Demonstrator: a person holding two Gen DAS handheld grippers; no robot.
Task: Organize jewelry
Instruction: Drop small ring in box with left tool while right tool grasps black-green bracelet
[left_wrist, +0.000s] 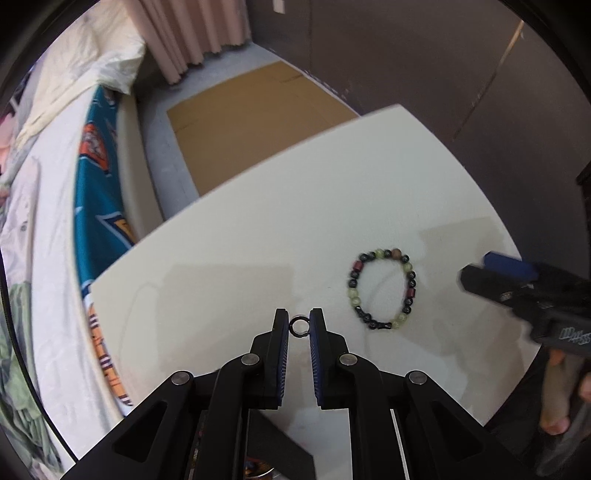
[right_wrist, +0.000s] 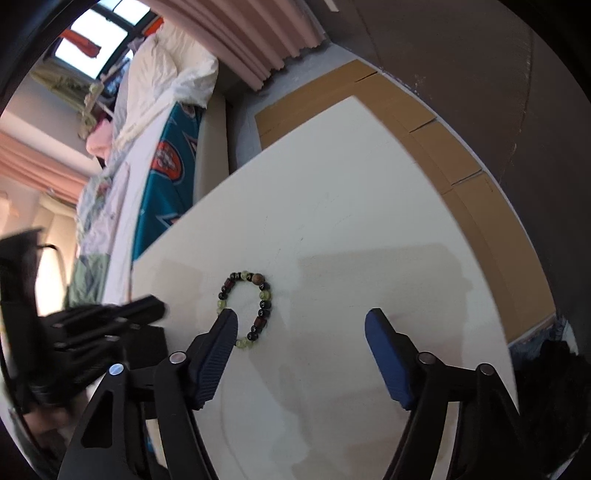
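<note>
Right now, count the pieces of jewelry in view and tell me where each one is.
2. A small black ring sits between the left gripper's fingers. A beaded bracelet lies on the white table, to the right of the ring. More may be hidden out of frame.

White table (left_wrist: 258, 229), bed (left_wrist: 48, 229), cardboard (left_wrist: 251, 122).

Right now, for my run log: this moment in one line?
left gripper: shut on small black ring | right gripper: open | beaded bracelet: on table
</note>
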